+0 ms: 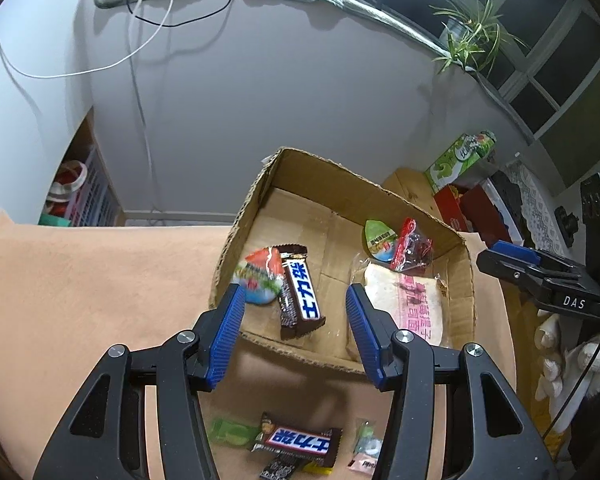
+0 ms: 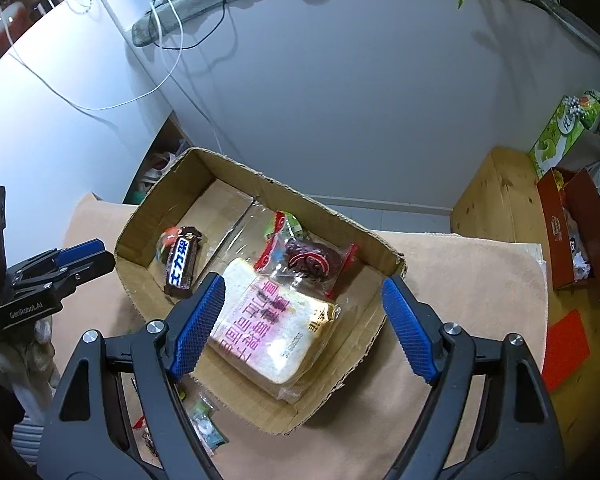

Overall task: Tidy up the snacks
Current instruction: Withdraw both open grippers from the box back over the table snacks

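An open cardboard box (image 1: 342,178) (image 2: 384,246) sits on a peach cloth. Inside lie a brown chocolate bar (image 1: 300,294) (image 2: 182,262), a round jelly cup (image 1: 258,276), a wrapped bread slice (image 1: 410,300) (image 2: 272,324), a green-topped cup (image 1: 380,238) and a red-edged clear packet (image 1: 412,246) (image 2: 308,260). My left gripper (image 1: 296,300) is open and empty above the box's near wall. My right gripper (image 2: 304,292) is open and empty over the bread. A second chocolate bar (image 1: 300,440), a green packet (image 1: 230,432) and small candies (image 1: 366,442) (image 2: 204,424) lie on the cloth in front of the box.
The right gripper's body (image 1: 540,276) shows at the right of the left wrist view; the left gripper's body (image 2: 48,276) shows at the left of the right wrist view. A wooden stand (image 2: 500,196) with red boxes (image 2: 576,232) and a green carton (image 2: 564,128) stands right. A grey wall lies behind.
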Action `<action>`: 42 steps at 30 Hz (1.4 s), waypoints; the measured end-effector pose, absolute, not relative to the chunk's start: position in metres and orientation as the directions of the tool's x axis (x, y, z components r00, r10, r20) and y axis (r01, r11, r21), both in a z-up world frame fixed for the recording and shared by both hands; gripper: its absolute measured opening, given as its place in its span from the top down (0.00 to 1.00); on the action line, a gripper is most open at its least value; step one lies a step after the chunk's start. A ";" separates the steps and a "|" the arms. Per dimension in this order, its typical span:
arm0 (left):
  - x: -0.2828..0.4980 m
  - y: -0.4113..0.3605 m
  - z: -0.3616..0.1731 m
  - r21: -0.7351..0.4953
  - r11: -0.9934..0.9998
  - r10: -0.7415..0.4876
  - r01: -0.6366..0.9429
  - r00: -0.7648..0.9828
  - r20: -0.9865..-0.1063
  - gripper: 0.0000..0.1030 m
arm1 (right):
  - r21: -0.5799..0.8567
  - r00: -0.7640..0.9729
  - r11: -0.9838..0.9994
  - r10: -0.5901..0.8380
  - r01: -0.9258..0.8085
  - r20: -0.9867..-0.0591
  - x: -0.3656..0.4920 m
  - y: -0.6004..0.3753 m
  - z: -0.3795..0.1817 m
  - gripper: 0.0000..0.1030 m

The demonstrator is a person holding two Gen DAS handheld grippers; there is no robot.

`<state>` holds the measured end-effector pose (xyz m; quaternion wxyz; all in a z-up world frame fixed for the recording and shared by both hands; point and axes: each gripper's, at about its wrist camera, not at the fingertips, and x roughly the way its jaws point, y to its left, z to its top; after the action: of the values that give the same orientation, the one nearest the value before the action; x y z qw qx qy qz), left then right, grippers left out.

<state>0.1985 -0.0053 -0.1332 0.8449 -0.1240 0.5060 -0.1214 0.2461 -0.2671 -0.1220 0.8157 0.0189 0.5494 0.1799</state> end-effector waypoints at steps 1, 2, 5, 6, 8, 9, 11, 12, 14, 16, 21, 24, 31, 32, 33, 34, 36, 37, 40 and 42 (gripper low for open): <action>0.196 -0.004 -0.133 -0.330 0.941 -0.328 0.078 0.461 -0.825 0.49 | 0.233 0.332 0.932 0.320 -0.277 -0.887 0.243 -0.267 -0.120 0.19; 0.194 -0.003 -0.132 -0.330 0.941 -0.327 0.077 0.462 -0.824 0.49 | 0.236 0.333 0.931 0.324 -0.279 -0.885 0.240 -0.266 -0.119 0.19; 0.190 -0.001 -0.131 -0.334 0.939 -0.331 0.077 0.463 -0.823 0.49 | 0.244 0.336 0.927 0.335 -0.286 -0.880 0.232 -0.265 -0.115 0.19; 0.187 0.000 -0.131 -0.336 0.939 -0.331 0.075 0.463 -0.822 0.50 | 0.246 0.337 0.925 0.338 -0.288 -0.879 0.230 -0.264 -0.114 0.19; 0.183 0.003 -0.131 -0.340 0.938 -0.333 0.070 0.463 -0.822 0.50 | 0.250 0.338 0.921 0.348 -0.299 -0.874 0.223 -0.263 -0.111 0.19; 0.180 0.004 -0.131 -0.343 0.937 -0.334 0.068 0.461 -0.822 0.50 | 0.252 0.339 0.919 0.351 -0.304 -0.873 0.219 -0.262 -0.110 0.19; 0.175 0.006 -0.131 -0.345 0.936 -0.335 0.065 0.460 -0.822 0.50 | 0.254 0.343 0.915 0.359 -0.315 -0.868 0.209 -0.259 -0.107 0.19; 0.172 0.006 -0.131 -0.346 0.936 -0.335 0.063 0.460 -0.822 0.50 | 0.250 0.349 0.915 0.358 -0.317 -0.866 0.206 -0.259 -0.106 0.19; 0.167 0.009 -0.131 -0.351 0.935 -0.337 0.058 0.461 -0.821 0.50 | 0.252 0.362 0.912 0.366 -0.325 -0.858 0.193 -0.257 -0.103 0.19; 0.159 0.012 -0.131 -0.356 0.933 -0.339 0.053 0.459 -0.821 0.50 | 0.267 0.356 0.905 0.382 -0.332 -0.853 0.180 -0.255 -0.103 0.19; 0.141 0.016 -0.134 -0.377 0.925 -0.354 0.039 0.444 -0.823 0.50 | 0.293 0.304 0.884 0.411 -0.365 -0.859 0.152 -0.247 -0.114 0.19; 0.125 0.017 -0.138 -0.395 0.918 -0.365 0.023 0.436 -0.822 0.50 | 0.308 0.258 0.866 0.426 -0.394 -0.867 0.136 -0.240 -0.126 0.19; 0.079 0.006 -0.150 -0.465 0.885 -0.427 -0.016 0.367 -0.826 0.50 | 0.344 0.137 0.813 0.452 -0.470 -0.881 0.109 -0.219 -0.157 0.41; 0.071 0.002 -0.153 -0.469 0.883 -0.433 -0.020 0.347 -0.832 0.50 | 0.344 0.125 0.806 0.452 -0.482 -0.883 0.106 -0.216 -0.160 0.41; 0.066 -0.002 -0.155 -0.470 0.883 -0.436 -0.025 0.332 -0.837 0.50 | 0.343 0.115 0.798 0.451 -0.495 -0.885 0.103 -0.213 -0.163 0.42; 0.057 -0.006 -0.160 -0.473 0.880 -0.439 -0.039 0.309 -0.844 0.50 | 0.340 0.099 0.787 0.448 -0.515 -0.889 0.098 -0.208 -0.168 0.44; 0.047 -0.009 -0.167 -0.476 0.875 -0.436 -0.087 0.286 -0.853 0.50 | 0.332 0.072 0.772 0.437 -0.542 -0.897 0.092 -0.200 -0.176 0.49; 0.043 -0.012 -0.173 -0.480 0.871 -0.439 -0.108 0.268 -0.858 0.50 | 0.333 0.063 0.767 0.435 -0.549 -0.898 0.091 -0.198 -0.179 0.53; 0.036 -0.023 -0.180 -0.464 0.876 -0.426 -0.130 0.243 -0.871 0.50 | 0.337 0.020 0.737 0.429 -0.586 -0.903 0.081 -0.188 -0.191 0.56; 0.033 -0.028 -0.181 -0.451 0.882 -0.411 -0.137 0.244 -0.878 0.50 | 0.336 0.004 0.721 0.426 -0.606 -0.905 0.077 -0.184 -0.195 0.59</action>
<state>0.0333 -0.0280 -0.1806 0.7558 -0.2255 0.6080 -0.0907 0.0769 -0.1839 -0.1954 0.7046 -0.0748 0.6032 0.3661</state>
